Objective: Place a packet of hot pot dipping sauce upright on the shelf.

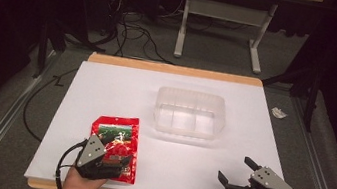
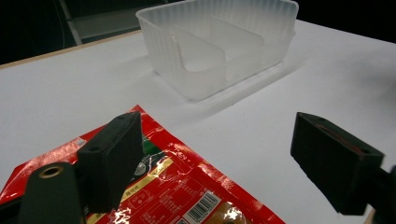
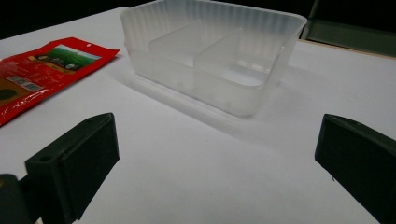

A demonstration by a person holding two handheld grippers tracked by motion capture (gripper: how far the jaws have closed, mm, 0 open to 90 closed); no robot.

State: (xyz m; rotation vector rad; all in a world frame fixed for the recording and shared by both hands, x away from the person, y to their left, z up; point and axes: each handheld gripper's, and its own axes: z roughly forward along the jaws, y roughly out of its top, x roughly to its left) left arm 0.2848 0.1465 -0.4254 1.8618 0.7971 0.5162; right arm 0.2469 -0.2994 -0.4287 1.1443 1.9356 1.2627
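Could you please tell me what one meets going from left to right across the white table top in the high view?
Left gripper over the red snack packet → clear divided container → right gripper, jaws open.

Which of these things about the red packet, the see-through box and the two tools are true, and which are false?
1. The red packet lies flat on the table. True.
2. The packet is inside the clear box. False: it lies on the white table, left of the box.
3. The left tool is open above the packet. True.
4. The right tool squeezes the box. False: it is open, holding nothing.
5. The box has dividers. True.
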